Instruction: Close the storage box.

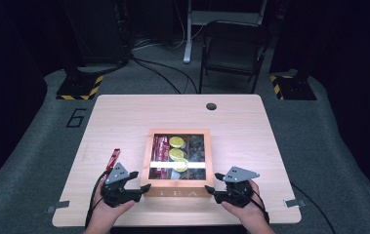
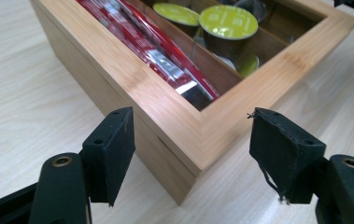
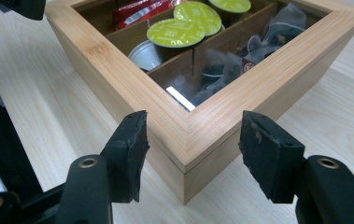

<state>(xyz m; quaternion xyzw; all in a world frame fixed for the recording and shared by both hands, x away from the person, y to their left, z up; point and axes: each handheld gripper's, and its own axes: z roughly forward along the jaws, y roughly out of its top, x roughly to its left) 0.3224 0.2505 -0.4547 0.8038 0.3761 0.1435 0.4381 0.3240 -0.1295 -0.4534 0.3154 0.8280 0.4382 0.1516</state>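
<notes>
A wooden tea box (image 1: pixel 177 132) with a glass-paned lid lies shut at the table's middle front. Through the pane I see red packets (image 1: pixel 159 148), yellow-green capsules (image 1: pixel 176 142) and dark tea bags (image 1: pixel 196 146). My left gripper (image 1: pixel 140 184) is open at the box's front left corner. In the left gripper view the gripper (image 2: pixel 193 126) straddles that corner of the box (image 2: pixel 142 88). My right gripper (image 1: pixel 212 188) is open at the front right corner. In the right gripper view the gripper (image 3: pixel 195 123) stands either side of the box (image 3: pixel 118 70) without touching it.
A loose red packet (image 1: pixel 113 158) lies on the table left of the box, just beyond my left gripper. A cable hole (image 1: pixel 211 106) sits near the far table edge. A folding chair (image 1: pixel 231 48) stands behind the table.
</notes>
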